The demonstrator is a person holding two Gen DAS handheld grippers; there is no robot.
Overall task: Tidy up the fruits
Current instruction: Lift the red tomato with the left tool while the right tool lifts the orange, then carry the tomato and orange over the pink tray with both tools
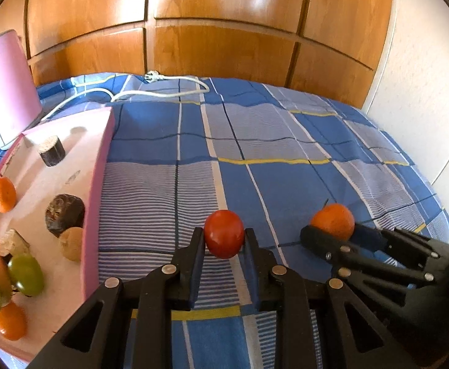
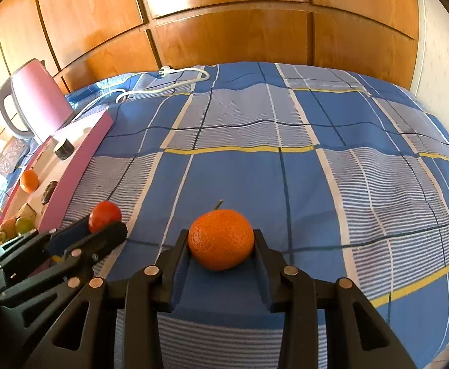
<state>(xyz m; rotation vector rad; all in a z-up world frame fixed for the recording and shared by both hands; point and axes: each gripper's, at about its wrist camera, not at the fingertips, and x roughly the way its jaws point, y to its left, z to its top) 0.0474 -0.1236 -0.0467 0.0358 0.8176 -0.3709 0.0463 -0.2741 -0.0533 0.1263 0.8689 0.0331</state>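
Note:
My left gripper is shut on a red tomato, which sits between its fingertips just right of the pink tray. My right gripper is shut on an orange mandarin with a short stem. In the left wrist view the right gripper and its mandarin show at the right. In the right wrist view the left gripper and the tomato show at the left. The tray holds mandarins, a green fruit, dark fruit and other pieces.
Everything rests on a blue checked bedspread. A pink kettle stands behind the tray, with a white cable and plug lying across the cloth. Wooden wardrobe doors close off the back and a white wall the right.

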